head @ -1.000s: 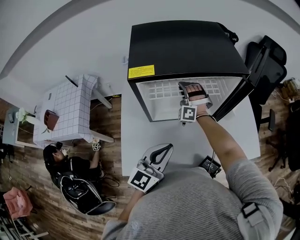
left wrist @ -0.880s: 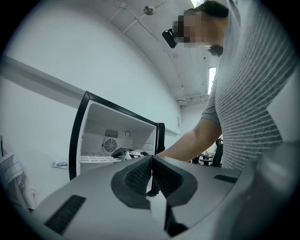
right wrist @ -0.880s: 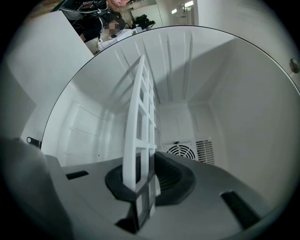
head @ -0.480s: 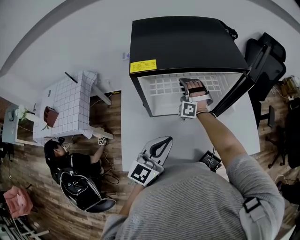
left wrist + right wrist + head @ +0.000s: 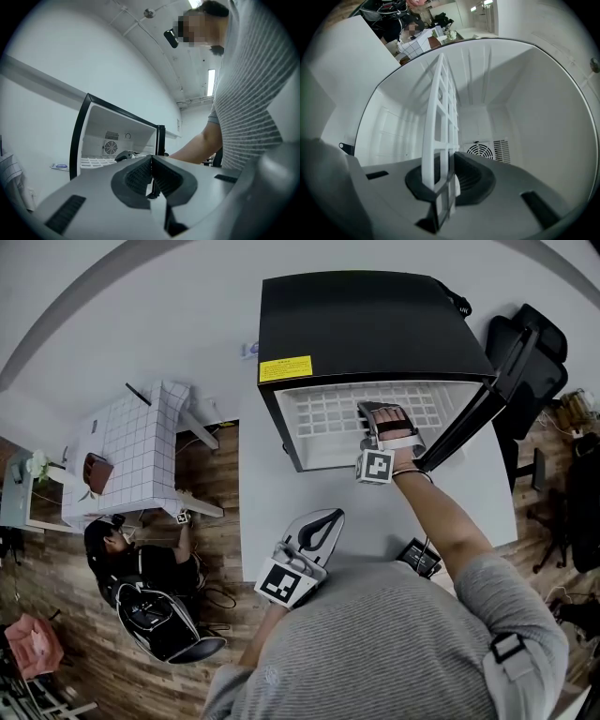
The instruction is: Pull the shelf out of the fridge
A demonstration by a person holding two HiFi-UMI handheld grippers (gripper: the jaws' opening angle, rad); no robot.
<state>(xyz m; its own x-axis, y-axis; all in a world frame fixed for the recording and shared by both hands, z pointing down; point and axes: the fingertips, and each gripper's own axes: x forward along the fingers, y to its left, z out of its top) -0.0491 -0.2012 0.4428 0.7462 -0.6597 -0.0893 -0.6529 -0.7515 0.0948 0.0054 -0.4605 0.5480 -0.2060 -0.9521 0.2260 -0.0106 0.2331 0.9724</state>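
Observation:
A black mini fridge point(image 5: 370, 324) stands on a white table with its door point(image 5: 473, 413) swung open to the right. Inside it lies a white grid shelf point(image 5: 328, 413). My right gripper point(image 5: 380, 423) reaches into the opening and is shut on the shelf's front edge. In the right gripper view the shelf point(image 5: 440, 117) runs edge-on between the dark pads point(image 5: 471, 176), which press on it. My left gripper point(image 5: 317, 532) hangs back near my body, in front of the fridge. It is shut, with its pads point(image 5: 138, 176) touching and nothing between them.
The white table point(image 5: 272, 512) carries the fridge and a small black device point(image 5: 419, 561) near its front edge. A white tiled table point(image 5: 131, 451) stands to the left, with a person point(image 5: 141, 568) sitting on the wooden floor below it. A black office chair point(image 5: 539, 357) stands at the right.
Nothing of the task has visibly moved; only the head view has shifted slightly and the seated person's hand has moved a little.

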